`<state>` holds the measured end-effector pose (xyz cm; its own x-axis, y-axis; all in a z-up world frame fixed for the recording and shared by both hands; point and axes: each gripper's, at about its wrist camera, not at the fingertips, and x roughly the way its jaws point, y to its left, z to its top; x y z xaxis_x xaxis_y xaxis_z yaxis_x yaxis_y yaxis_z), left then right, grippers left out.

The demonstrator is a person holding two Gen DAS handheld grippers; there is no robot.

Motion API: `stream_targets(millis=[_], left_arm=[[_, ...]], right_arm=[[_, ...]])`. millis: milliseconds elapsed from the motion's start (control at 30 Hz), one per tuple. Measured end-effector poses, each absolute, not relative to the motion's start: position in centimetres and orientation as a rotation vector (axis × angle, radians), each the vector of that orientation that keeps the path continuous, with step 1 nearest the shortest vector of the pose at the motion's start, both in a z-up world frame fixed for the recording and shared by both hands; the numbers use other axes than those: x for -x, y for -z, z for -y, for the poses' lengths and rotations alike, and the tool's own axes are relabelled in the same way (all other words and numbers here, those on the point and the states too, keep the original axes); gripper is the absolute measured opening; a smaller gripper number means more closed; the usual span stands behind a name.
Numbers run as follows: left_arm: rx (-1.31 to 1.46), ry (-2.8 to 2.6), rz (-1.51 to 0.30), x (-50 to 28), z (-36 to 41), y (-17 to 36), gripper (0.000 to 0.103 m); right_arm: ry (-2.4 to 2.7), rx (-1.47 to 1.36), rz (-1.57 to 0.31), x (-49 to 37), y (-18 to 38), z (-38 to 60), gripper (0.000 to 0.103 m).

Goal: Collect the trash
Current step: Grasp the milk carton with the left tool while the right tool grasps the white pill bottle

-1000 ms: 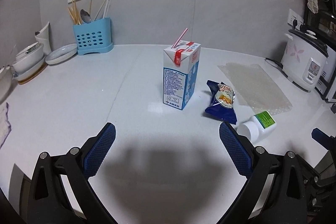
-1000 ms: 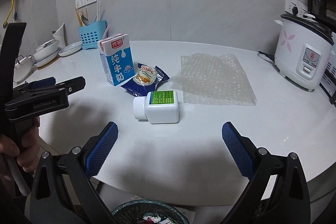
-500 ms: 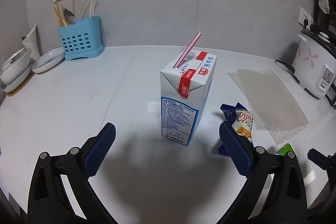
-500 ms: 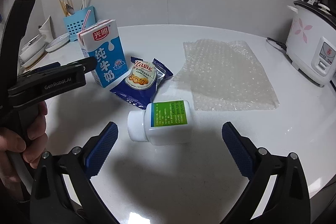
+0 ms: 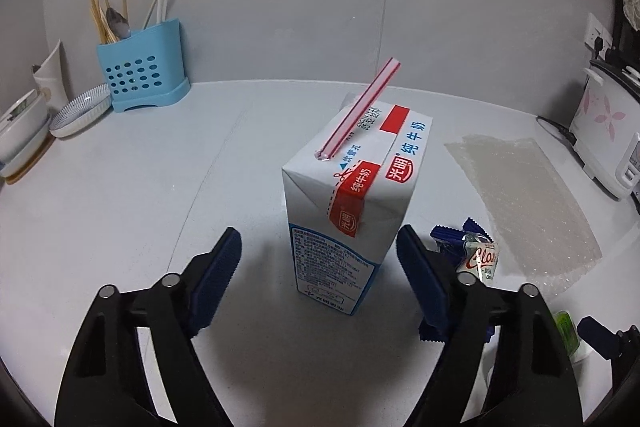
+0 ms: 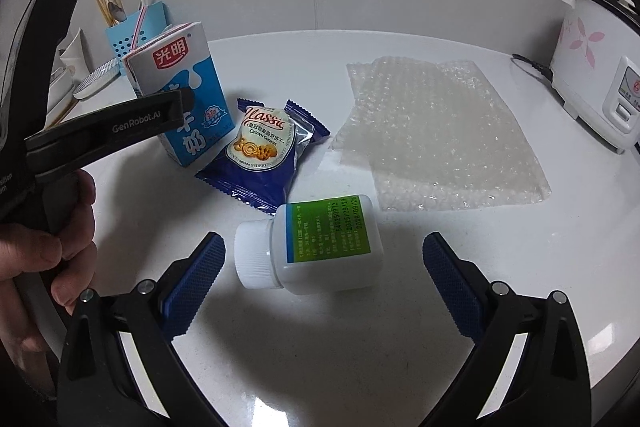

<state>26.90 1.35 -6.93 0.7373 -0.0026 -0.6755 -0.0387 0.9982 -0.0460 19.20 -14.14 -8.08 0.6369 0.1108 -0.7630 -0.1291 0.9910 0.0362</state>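
A blue and white milk carton (image 5: 352, 211) with a red striped straw (image 5: 358, 109) stands upright on the white counter; it also shows in the right wrist view (image 6: 180, 99). My left gripper (image 5: 320, 267) is open, its fingers on either side of the carton, not touching. A white pill bottle with a green label (image 6: 308, 245) lies on its side between the fingers of my open right gripper (image 6: 324, 267). A blue cookie wrapper (image 6: 264, 151) lies between carton and bottle. A sheet of bubble wrap (image 6: 436, 131) lies flat to the right.
A rice cooker (image 6: 596, 67) stands at the right. A blue utensil holder (image 5: 140, 75), a plate (image 5: 80, 111) and bowls sit at the back left by the wall. The hand holding the left gripper (image 6: 44, 239) shows at the left of the right wrist view.
Both grippers moved forward. The left one now straddles the milk carton and has narrowed slightly. The right one now straddles the pill bottle.
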Motion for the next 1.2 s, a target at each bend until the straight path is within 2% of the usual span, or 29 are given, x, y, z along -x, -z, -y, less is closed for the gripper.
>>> stream_targets(millis=[33,67,100,233,1200], left_arm=[[0.068,-0.019,-0.752,-27.1,-1.4,7.1,0.056],[0.066,-0.018,-0.761,-27.3,-1.3,7.2,0.049],[0.055,-0.031,-0.76,-27.3,-1.2,7.2,0.045],[0.058,-0.025,-0.748,-27.0,-1.3,7.1,0.044],[0.065,-0.034,-0.745,-19.8,-1.6,4.8,0.043]], right_arm=[[-0.136,0.027,-0.872,-19.3,8.2,14.1,0.095],[-0.132,0.032,-0.871,-19.3,8.2,14.0,0.092],[-0.136,0.028,-0.872,-19.3,8.3,13.9,0.085],[-0.152,0.02,-0.894,-19.7,8.7,13.7,0.066],[-0.117,0.018,-0.797,-15.5,5.8,15.5,0.065]])
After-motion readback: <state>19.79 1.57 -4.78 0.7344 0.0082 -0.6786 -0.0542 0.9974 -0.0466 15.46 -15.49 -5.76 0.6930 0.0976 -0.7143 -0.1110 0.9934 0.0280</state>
